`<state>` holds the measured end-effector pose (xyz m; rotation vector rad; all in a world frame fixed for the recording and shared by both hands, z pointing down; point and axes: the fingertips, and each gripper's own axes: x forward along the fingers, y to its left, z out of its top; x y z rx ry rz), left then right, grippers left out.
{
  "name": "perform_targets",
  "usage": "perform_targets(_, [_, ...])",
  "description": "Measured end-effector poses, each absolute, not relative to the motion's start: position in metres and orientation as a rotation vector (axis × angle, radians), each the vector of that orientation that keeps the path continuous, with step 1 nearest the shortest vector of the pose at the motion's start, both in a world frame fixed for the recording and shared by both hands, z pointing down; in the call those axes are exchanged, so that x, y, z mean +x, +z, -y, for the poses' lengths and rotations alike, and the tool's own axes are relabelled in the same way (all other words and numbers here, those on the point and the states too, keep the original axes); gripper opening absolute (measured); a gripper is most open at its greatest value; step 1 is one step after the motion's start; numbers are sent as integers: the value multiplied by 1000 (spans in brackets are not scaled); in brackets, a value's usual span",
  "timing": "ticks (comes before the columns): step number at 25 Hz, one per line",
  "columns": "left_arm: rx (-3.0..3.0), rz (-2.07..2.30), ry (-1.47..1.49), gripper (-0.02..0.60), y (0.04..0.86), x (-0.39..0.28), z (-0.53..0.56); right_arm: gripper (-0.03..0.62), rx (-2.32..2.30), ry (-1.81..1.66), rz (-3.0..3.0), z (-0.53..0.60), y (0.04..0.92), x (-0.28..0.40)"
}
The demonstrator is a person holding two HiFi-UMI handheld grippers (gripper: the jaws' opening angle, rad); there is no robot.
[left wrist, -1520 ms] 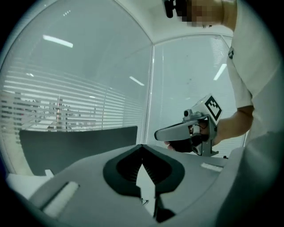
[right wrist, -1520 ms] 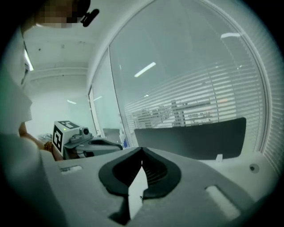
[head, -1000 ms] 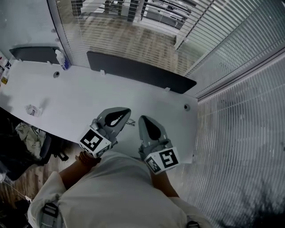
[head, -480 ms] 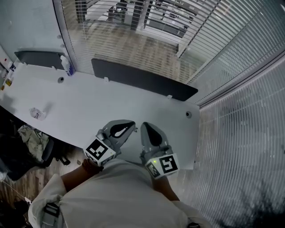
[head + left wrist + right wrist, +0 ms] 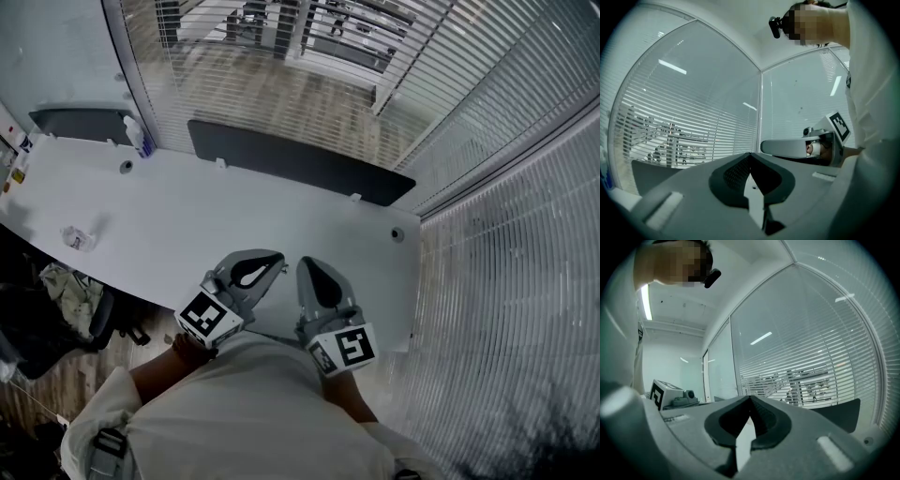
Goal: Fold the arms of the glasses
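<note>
No glasses show in any current view. In the head view my left gripper point(image 5: 278, 262) and my right gripper point(image 5: 306, 266) are held side by side over the near edge of the white desk point(image 5: 187, 225), close to the person's body, both pointing level toward the glass wall. The left gripper view shows its jaws point(image 5: 750, 154) meeting at the tip with nothing between them, and the right gripper point(image 5: 797, 146) beside it. In the right gripper view my right gripper point(image 5: 751, 398) has its jaws meeting the same way, empty.
A black panel point(image 5: 291, 164) stands along the desk's back edge, with a glass wall and blinds point(image 5: 309, 84) behind it. A small crumpled item point(image 5: 77, 237) and a bottle point(image 5: 139, 141) sit at the far left. A cable hole point(image 5: 397, 234) lies near the right end.
Both grippers sit lower and closer to the body in the head view. A small dark item seen by the left gripper's tip a second ago no longer shows.
</note>
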<state>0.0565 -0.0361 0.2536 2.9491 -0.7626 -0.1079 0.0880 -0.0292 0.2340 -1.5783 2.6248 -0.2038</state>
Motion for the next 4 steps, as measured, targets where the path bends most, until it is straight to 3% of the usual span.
perform_targets(4, [2966,753,-96,3,253,67,39,-1,-1585,-209,-2609,32,235,97])
